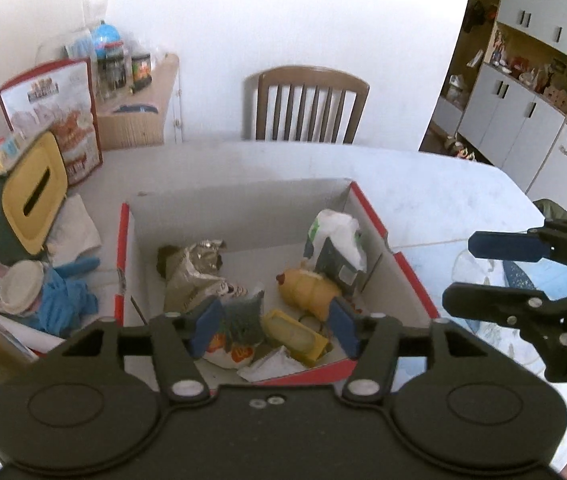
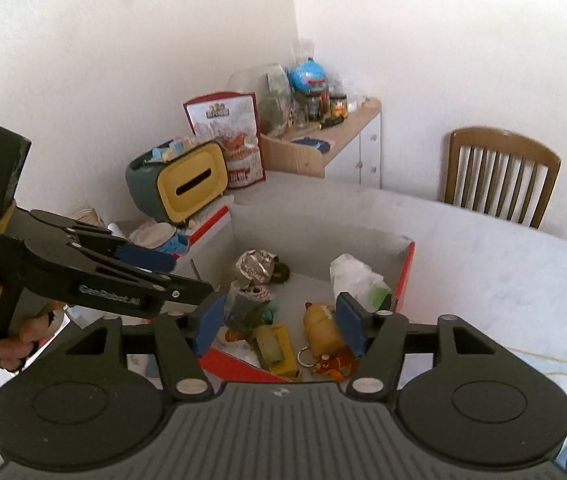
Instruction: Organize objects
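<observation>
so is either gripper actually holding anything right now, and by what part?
Nothing held. The left gripper and the right gripper are both open and empty above the red-edged box; the toys and wrappers lie loose inside it.

My pale, whitish counter (image 1: pixel 423 184) carries a box and a crowd of clutter along its left side.

An open cardboard box with red outer walls and a white inside (image 1: pixel 243 216) sits directly on the counter in front of me. To its left, a dark green tissue holder with a yellow slotted lid (image 1: pixel 23 196) rests on the counter, with crumpled white paper (image 1: pixel 73 224) just beside it. A red-bordered printed bag (image 1: pixel 63 116) stands upright behind the holder. A crumpled blue cloth (image 1: pixel 69 296) and a round white lidded tub (image 1: pixel 21 284) lie near the box's left wall. On my right, a blue patterned sheet (image 1: pixel 523 276) lies flat on the counter.
</observation>
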Motion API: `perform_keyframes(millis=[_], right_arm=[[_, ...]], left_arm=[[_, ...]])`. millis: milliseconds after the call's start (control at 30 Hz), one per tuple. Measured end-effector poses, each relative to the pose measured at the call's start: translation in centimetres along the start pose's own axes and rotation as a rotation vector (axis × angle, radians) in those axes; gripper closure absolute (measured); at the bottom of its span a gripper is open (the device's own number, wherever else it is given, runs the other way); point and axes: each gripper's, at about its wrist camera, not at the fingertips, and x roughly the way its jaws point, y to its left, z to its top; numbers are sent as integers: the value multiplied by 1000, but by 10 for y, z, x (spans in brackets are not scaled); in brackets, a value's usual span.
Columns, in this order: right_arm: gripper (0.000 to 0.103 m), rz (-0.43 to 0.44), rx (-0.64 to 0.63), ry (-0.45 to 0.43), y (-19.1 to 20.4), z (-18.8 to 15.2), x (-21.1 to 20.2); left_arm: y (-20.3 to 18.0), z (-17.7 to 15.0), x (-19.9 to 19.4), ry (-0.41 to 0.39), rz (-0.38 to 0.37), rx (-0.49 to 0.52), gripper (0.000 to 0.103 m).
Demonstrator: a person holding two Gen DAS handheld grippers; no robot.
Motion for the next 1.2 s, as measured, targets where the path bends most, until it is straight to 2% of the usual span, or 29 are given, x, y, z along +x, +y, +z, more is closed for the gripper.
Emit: perform_keyframes(millis=[233, 367, 600, 700, 833, 1200], right_arm=[[32, 0, -22, -38, 5, -5, -20], [23, 1, -15, -63, 5, -7, -29], [19, -11, -21, -74, 8, -10, -37], [18, -10, -16, -77, 10, -13, -39], [0, -4, -12, -96, 12, -17, -43], [0, -13, 11, -140, 12, -24, -54]], left_arm=[[-5, -6, -17, -54, 29, 30, 27], [-6, -10, -23, -76, 42, 38, 18], [-7, -16, -36, -116, 48, 31, 2], [-8, -18, -40, -128, 50, 30, 1], [-10, -22, -43, -137, 48, 26, 1], [-12, -26, -48, -156, 54, 2, 0]])
